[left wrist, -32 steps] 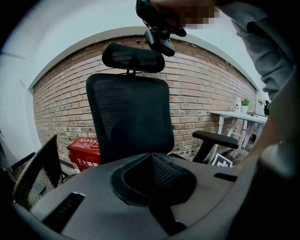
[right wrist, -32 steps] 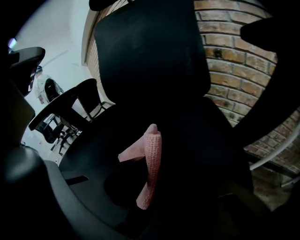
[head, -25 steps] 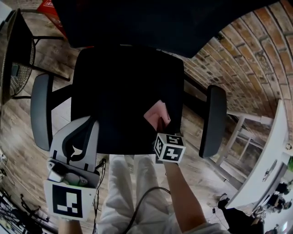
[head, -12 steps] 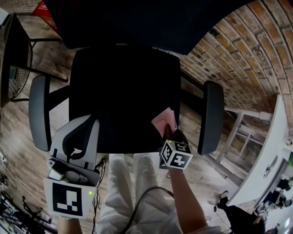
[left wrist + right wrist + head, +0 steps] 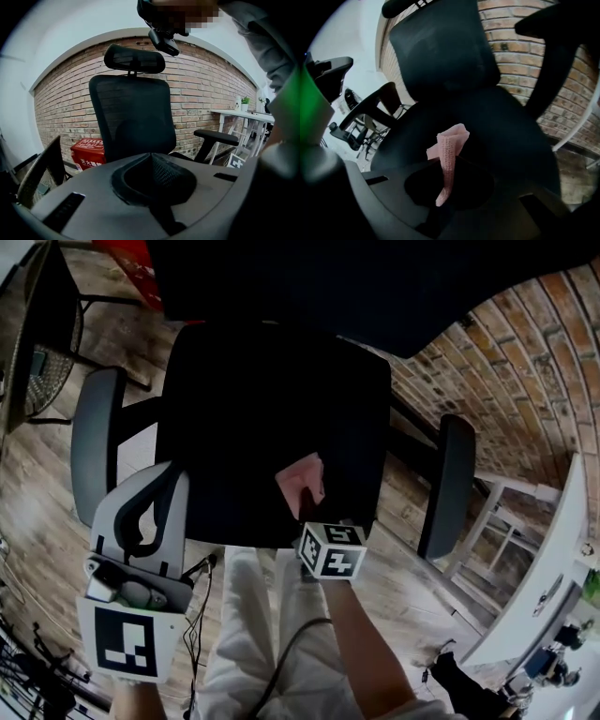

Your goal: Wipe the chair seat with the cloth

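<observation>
Seat (image 5: 234,409): black, flat. Pink cloth (image 5: 302,480) rests on it near the front edge, right of centre. Floor (image 5: 42,493): wood planks. Red box (image 5: 88,152) stands on it behind the seat.

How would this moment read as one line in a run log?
step: wipe seat | right gripper: shut on pink cloth, over front of chair seat | left gripper: shut, empty, front-left of seat

Black chair seat (image 5: 253,409) with grey armrests (image 5: 94,442) either side. Pink cloth (image 5: 302,482) near seat's front edge, at right gripper (image 5: 312,514) tip. Left gripper (image 5: 155,498) by seat's front-left corner, over wood floor (image 5: 37,484).
</observation>
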A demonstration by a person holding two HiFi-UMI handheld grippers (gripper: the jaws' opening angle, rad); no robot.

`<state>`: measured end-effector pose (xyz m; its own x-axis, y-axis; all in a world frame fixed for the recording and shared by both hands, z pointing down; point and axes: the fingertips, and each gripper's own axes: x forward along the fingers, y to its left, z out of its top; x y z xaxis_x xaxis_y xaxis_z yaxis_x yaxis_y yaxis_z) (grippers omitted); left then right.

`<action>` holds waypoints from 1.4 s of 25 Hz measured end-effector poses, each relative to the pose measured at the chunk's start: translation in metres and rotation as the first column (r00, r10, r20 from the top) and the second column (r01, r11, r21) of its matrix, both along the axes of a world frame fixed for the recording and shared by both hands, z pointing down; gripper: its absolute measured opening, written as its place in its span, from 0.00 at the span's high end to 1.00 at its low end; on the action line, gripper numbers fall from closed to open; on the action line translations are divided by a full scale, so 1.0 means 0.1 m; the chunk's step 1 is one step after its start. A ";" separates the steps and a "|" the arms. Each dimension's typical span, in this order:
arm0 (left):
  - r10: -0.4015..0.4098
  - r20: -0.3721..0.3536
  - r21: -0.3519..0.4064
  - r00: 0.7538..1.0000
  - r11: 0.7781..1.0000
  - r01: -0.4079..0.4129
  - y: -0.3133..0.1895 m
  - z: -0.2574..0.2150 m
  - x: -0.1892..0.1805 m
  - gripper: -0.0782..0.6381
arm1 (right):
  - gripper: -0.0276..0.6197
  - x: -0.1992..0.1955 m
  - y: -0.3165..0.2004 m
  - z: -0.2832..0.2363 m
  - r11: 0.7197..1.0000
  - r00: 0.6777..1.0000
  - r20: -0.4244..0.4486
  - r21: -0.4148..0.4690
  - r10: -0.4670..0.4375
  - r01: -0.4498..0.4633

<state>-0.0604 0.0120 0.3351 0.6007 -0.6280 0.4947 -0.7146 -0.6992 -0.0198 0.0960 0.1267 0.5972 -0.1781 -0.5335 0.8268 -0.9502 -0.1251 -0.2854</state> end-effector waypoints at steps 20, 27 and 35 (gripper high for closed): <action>-0.109 -0.004 0.011 0.994 0.994 0.109 -0.10 -0.03 -0.65 0.87 | 0.88 -2.51 -0.23 -0.25 0.863 0.842 0.190 0.119 -0.504 0.490; -0.104 -0.006 0.007 0.995 0.995 0.104 -0.10 -0.03 -0.63 0.87 | 0.88 -2.33 -0.16 -0.18 0.873 0.863 0.137 0.075 -0.487 0.481; -0.061 -0.017 0.014 0.998 0.998 0.061 -0.14 -0.08 -0.39 0.87 | 0.88 -1.30 0.05 0.01 0.931 0.931 0.026 -0.023 -0.364 0.364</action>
<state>-0.0992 -0.0018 0.3275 0.5692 -0.6706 0.4757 -0.7562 -0.6541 -0.0172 -0.0339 0.1322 0.5984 -0.3737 -0.4064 0.8338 -0.9257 0.2202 -0.3075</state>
